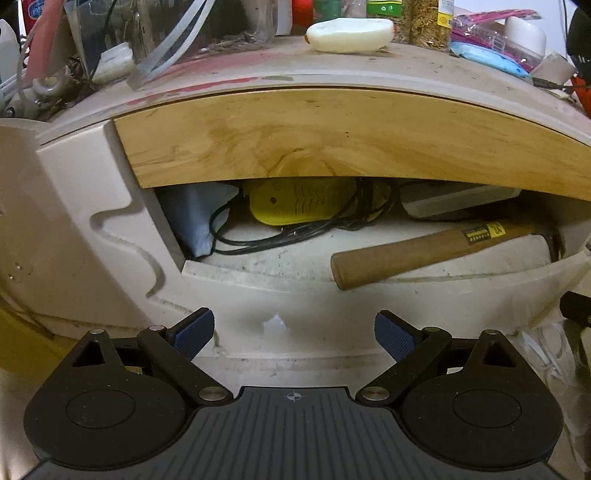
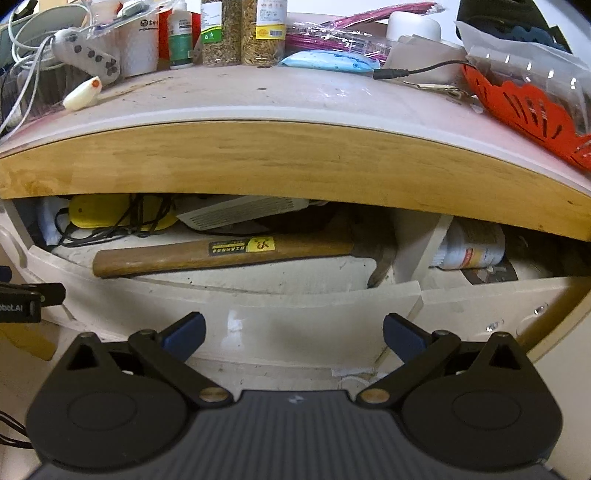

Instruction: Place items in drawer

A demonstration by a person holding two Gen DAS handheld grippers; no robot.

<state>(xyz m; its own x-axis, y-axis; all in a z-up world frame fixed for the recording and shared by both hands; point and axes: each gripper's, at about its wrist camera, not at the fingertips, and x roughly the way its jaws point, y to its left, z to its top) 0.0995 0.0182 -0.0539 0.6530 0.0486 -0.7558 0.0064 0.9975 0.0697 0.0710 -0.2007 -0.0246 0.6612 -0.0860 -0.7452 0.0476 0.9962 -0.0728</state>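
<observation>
A cream drawer (image 1: 280, 314) (image 2: 258, 314) stands partly pulled out under the wooden apron of a desk. Inside lie a wooden-handled hammer (image 1: 424, 253) (image 2: 221, 254), a yellow device (image 1: 295, 201) (image 2: 110, 214) with a black cord, and a pale flat box (image 1: 454, 201) (image 2: 240, 216). My left gripper (image 1: 294, 334) is open in front of the drawer's face, nothing between its blue pads. My right gripper (image 2: 293, 334) is open too, just before the same front panel and empty. The left gripper's black edge (image 2: 26, 297) shows at the left of the right wrist view.
The desk top (image 2: 258, 96) carries a white oval object (image 1: 349, 33), bottles and jars (image 2: 225, 33), a blue pack (image 2: 325, 62), a game controller (image 2: 88, 55), cables and an orange basket (image 2: 524, 107). A second compartment to the right holds a jar (image 2: 472, 247).
</observation>
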